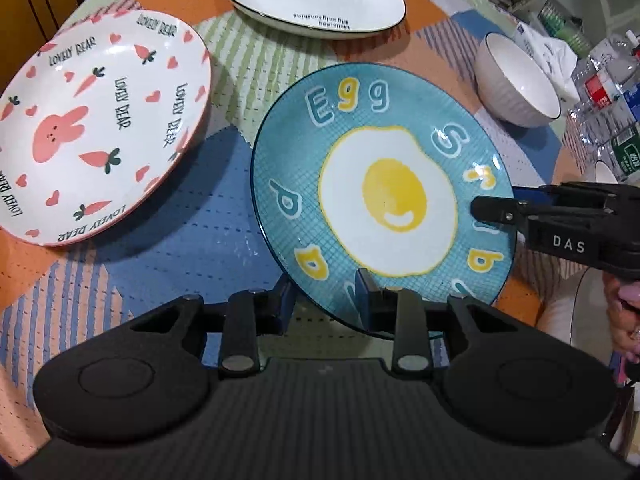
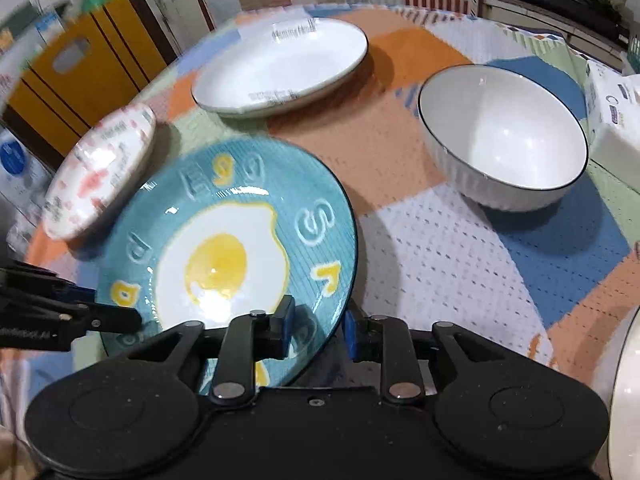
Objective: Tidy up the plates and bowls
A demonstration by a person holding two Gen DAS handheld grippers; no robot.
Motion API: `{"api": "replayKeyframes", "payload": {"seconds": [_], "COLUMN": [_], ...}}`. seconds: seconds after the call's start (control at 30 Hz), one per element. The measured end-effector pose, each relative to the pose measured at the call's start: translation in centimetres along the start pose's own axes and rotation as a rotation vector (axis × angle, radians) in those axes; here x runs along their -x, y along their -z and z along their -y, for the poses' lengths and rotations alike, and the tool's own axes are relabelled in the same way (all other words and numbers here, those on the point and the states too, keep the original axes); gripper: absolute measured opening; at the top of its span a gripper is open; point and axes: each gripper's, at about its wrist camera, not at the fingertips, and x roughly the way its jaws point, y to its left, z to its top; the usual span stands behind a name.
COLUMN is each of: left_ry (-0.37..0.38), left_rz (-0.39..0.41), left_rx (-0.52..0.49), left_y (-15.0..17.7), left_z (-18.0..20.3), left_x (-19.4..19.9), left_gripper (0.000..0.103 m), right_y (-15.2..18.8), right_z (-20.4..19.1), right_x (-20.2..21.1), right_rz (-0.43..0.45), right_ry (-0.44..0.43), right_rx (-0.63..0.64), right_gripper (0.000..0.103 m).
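Now the risk: the egg plate [image 1: 384, 200] is tilted, its near edge off the table [image 1: 224, 184], carried at two rim points; if either claw lets go early, it could drop or knock the bear plate [image 1: 100, 128] at the left edge. Both the left claw [image 1: 326, 300] and right claw [image 2: 318, 328] straddle its rim, narrowly open; whether the pads press, I cannot tell.
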Motion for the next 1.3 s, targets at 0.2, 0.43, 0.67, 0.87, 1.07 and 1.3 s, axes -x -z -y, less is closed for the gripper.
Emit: {"api": "replayKeyframes", "payload": {"seconds": [0.2, 0.43, 0.67, 0.87, 1.07, 1.3], "left_ry": [-0.005, -0.050, -0.128, -0.170, -0.137, -0.156], "left_rz": [0.058, 0.127, 0.181, 0.256, 0.267, 0.315], "left_rx": [-0.079, -0.119, -0.160, -0.172, -0.104, -0.141], "left_y": [0.6, -0.2, -0.3, -0.1, -0.5, -2.2], "left_z": [-1.3, -4.5, -8.2, -11.0, -14.1, -16.6], "left_x": [3.5, 8.6, 12.7, 15.3, 16.2, 15.8], "left_gripper": [0.036, 0.041, 0.045, 0.045, 0.055, 0.057], "right_y": [0.9, 1.1, -0.2, -1.5, -3.9, -7.9], "right_z": [-1.8, -3.9, -7.1, -10.3, -13.2, -15.6], "right_x": [3.2, 6.8, 8.7, 9.9, 9.7, 7.8], "right_rz": [0.038, 0.080, 0.132, 0.260, 0.308, 0.203], "right_ry": [0.031, -0.023, -0.088, -0.124, -0.122, -0.134], "right_rx": [0.152, 0.216, 0.238, 0.273, 0.295, 0.188], "right_gripper": [0.037, 0.042, 0.045, 0.053, 0.060, 0.060]}}
